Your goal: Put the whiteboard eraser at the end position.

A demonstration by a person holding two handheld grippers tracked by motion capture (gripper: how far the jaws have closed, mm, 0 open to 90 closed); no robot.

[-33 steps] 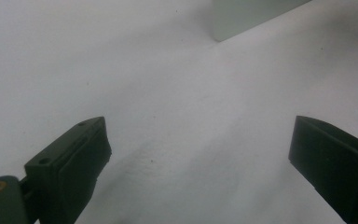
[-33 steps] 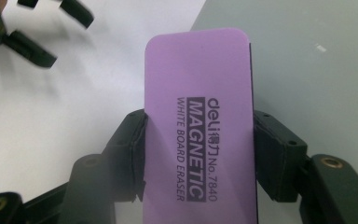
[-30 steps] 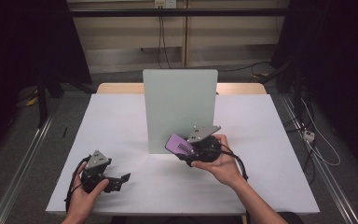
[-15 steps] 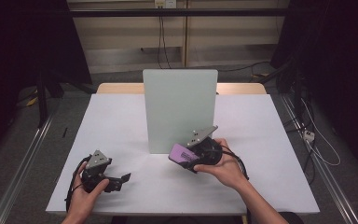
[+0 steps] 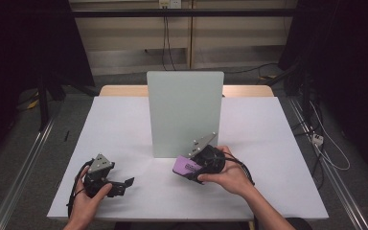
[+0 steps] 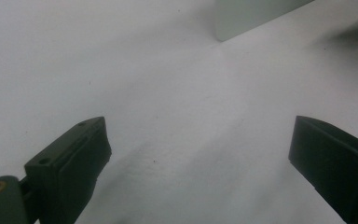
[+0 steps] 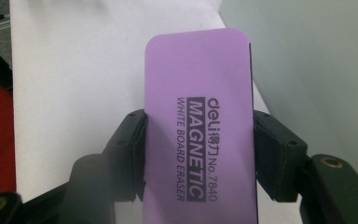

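1. Just in front of the upright whiteboard panel (image 5: 185, 112), low over the bench (image 5: 124, 124), we hold the purple magnetic eraser (image 7: 198, 121) in our right hand-held gripper (image 5: 194, 167), its jaws clamped on the eraser's two long sides.
2. Since a second ago we have drawn the eraser back and down from the panel's lower edge toward ourselves; it now hangs clear of the board, no longer at its face.
3. We judge that the wiping or lifting stroke is over and that setting the eraser down comes next.
4. Well apart, our left hand-held gripper (image 5: 120, 184) rests on the bench near its front left, jaws wide open and empty, unmoved.
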